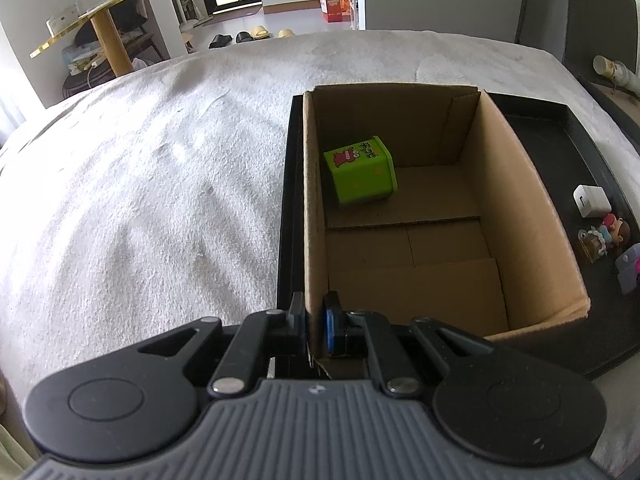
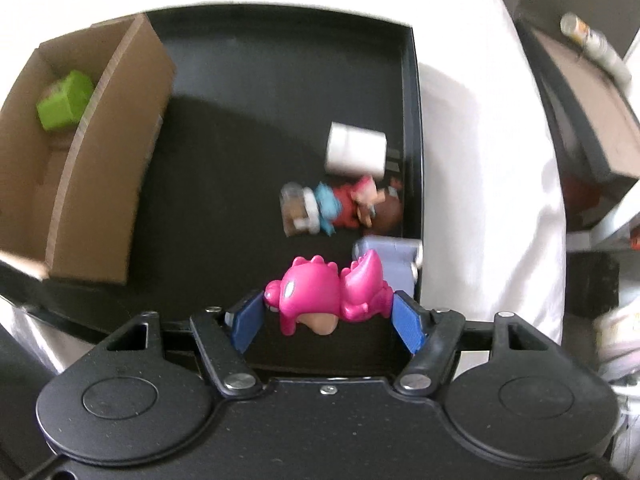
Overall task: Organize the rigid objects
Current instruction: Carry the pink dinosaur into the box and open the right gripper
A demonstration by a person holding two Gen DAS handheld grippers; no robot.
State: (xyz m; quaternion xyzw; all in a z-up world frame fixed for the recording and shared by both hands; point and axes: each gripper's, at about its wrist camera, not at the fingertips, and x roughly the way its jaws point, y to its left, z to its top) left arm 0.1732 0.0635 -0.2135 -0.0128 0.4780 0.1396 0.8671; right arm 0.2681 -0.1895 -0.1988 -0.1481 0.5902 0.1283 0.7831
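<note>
My left gripper [image 1: 313,320] is shut on the near left wall of the open cardboard box [image 1: 520,200], one finger outside and one inside. A green cube [image 1: 361,171] lies inside the box at its far left; it also shows in the right wrist view [image 2: 66,100]. My right gripper [image 2: 328,314] is shut on a pink dinosaur toy [image 2: 328,294] and holds it above the black tray [image 2: 248,92], to the right of the box [image 2: 108,152]. A small doll figure [image 2: 340,206], a white block [image 2: 356,148] and a pale blue object [image 2: 394,258] lie on the tray's right side.
The black tray [image 1: 552,120] sits on a white fuzzy bed cover [image 1: 140,160]. The doll [image 1: 604,236], white block [image 1: 590,200] and pale object [image 1: 630,266] lie right of the box. A side table with a cup [image 2: 592,44] stands at the far right.
</note>
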